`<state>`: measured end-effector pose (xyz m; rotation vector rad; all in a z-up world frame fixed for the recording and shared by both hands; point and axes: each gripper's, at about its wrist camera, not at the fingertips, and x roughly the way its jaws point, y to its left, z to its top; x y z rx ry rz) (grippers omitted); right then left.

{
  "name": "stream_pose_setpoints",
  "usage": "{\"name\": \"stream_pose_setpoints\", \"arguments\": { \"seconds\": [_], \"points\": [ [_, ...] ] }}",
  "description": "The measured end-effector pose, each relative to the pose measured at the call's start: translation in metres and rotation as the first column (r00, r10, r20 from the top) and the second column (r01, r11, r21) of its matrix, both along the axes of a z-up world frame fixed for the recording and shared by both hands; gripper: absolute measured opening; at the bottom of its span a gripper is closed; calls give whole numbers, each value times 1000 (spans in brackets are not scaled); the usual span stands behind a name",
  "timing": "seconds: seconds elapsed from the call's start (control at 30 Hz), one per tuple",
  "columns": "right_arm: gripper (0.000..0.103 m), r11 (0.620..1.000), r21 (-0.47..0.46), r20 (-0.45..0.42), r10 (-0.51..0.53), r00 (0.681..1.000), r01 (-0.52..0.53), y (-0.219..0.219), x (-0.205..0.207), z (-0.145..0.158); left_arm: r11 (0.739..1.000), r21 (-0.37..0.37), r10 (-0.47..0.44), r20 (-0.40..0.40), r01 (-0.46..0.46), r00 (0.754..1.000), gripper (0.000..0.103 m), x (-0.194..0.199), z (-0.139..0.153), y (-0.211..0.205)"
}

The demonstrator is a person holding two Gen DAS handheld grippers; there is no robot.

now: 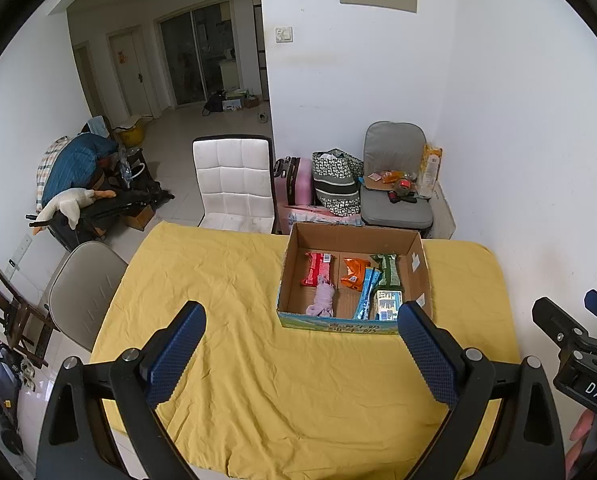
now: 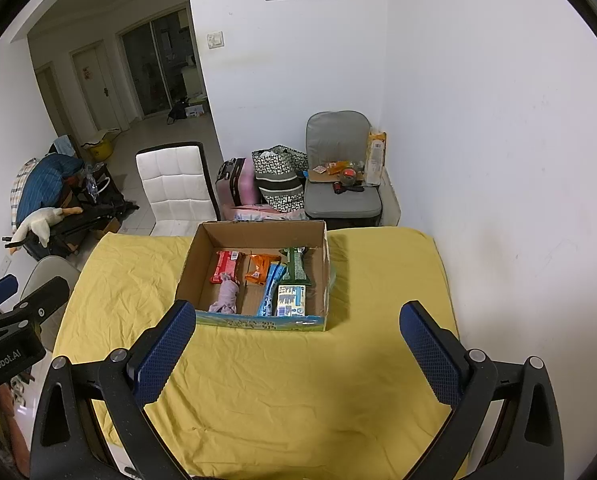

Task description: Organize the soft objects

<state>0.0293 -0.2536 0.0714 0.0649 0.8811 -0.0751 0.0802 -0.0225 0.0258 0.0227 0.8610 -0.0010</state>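
A cardboard box [image 1: 416, 268] [image 2: 188, 264] stands at the far side of the yellow-covered table [image 1: 226, 280] [image 2: 358, 360]. Inside lie a red packet [image 1: 317, 268] [image 2: 225, 266], a rolled lilac cloth [image 1: 322, 300] [image 2: 227, 298], an orange packet [image 1: 354, 274] [image 2: 260, 266], a blue packet [image 1: 366, 294] [image 2: 269, 292], a green packet [image 1: 388, 270] [image 2: 295, 266] and a white-blue pack [image 1: 386, 304] [image 2: 291, 300]. My left gripper [image 1: 302, 354] is open and empty, held above the table in front of the box. My right gripper [image 2: 298, 350] is open and empty, likewise in front of the box.
A white padded chair [image 1: 232, 184] [image 2: 174, 186] stands behind the table. A beige chair [image 1: 86, 292] is at the left. A grey seat [image 1: 394, 200] [image 2: 340, 192] with clutter, a patterned bag [image 1: 336, 184] and a pink suitcase [image 2: 234, 184] stand by the wall.
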Motion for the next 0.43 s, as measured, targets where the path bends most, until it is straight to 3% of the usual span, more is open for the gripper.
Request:
{"name": "stream_pose_setpoints", "arguments": {
  "seconds": [0.43],
  "points": [
    [103, 1000, -2, 0, -2, 1000, 2, 0, -3, -3, 1000, -5, 6, -9, -6, 1000, 98, 1, -1, 1]
  ]
}}
